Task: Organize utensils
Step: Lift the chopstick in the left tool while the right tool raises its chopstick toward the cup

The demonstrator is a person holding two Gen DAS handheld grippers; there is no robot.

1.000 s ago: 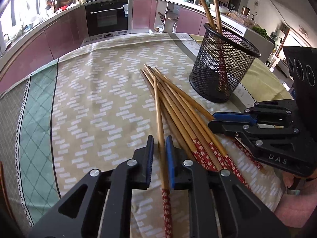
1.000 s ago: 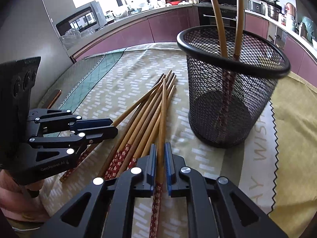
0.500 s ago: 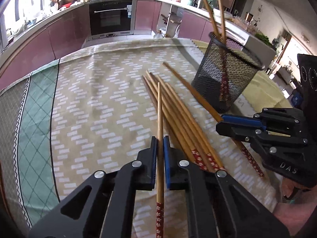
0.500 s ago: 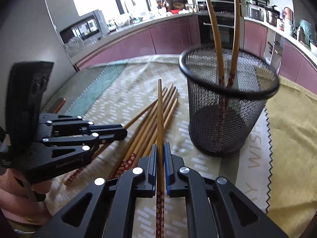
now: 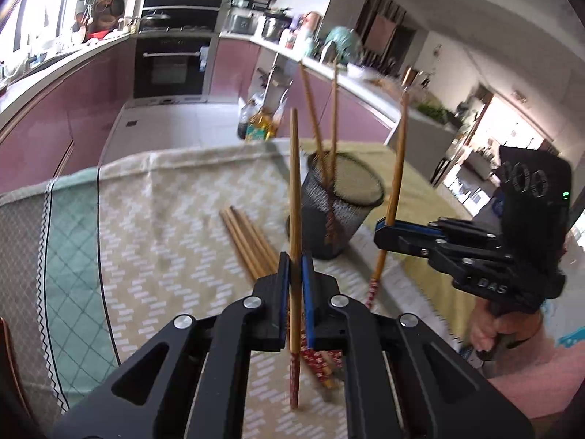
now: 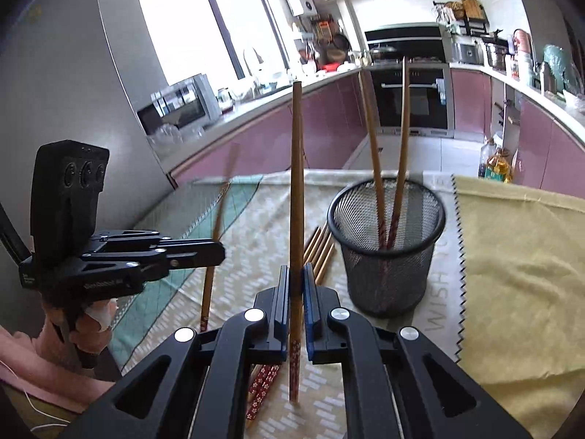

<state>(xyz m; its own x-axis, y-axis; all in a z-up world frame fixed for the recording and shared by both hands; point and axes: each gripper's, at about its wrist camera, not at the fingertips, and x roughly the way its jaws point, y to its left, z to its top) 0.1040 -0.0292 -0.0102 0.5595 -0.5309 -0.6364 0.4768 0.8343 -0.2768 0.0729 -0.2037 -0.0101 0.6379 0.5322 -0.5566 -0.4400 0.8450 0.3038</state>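
Two chopsticks held upright above the table, one per gripper.
The left gripper point(image 5: 295, 274) is clamped on a chopstick point(image 5: 294, 197), the right gripper point(image 6: 297, 285) on another point(image 6: 296, 190); a mesh holder point(image 6: 387, 256) with two chopsticks is seen beyond, loose ones point(image 5: 248, 241) beside it on the cloth point(image 5: 153, 219).

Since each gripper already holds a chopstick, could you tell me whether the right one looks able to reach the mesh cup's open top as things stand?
Probably yes: the cup stands open-topped just ahead of the right gripper, holding only two chopsticks, with nothing between.
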